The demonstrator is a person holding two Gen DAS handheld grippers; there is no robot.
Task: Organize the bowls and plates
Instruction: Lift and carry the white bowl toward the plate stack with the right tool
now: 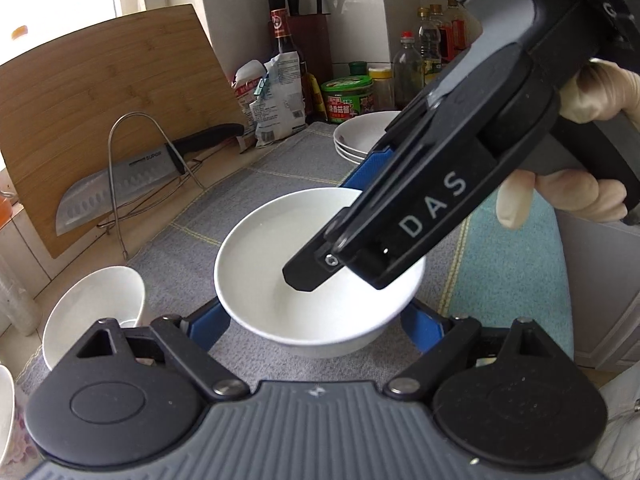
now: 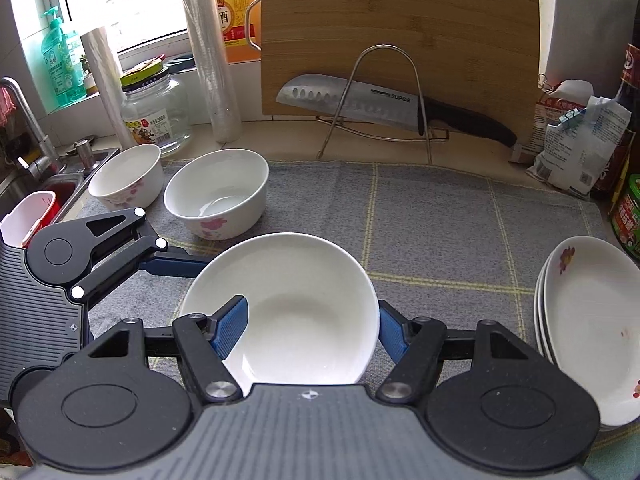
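Tongs, right: right gripper is clamping the plain white glazed shallow bowl; one blue pad is lying over the near inner side of the rim and the other is pressing the outer wall.
Tongs, left: left gripper is closing on the same bowl from its other side, with its blue fingers bearing on the outer wall just under the rim.
Hand: a pale-gloved hand is gripping the right tool's handle.
Bowl's place: the bowl is sitting upright between both pairs of fingers, over the grey checked cloth. Whether its foot is touching the cloth I cannot tell.
Neighbours: two deep white bowls with pink flowers are standing beyond it towards the sink, and the stack of white flowered plates is waiting well apart on the other side.
Handling: the bowl is looking stiff, smooth and brittle, and moderately heavy. The glaze is likely making it slippery under the pads.
Where to hold: opposite sides of the wall below the flared rim are offering the surest purchase, as the rim is acting as a stop against sliding.
Risk: a tilt or an uneven squeeze is threatening a slip and a chip.
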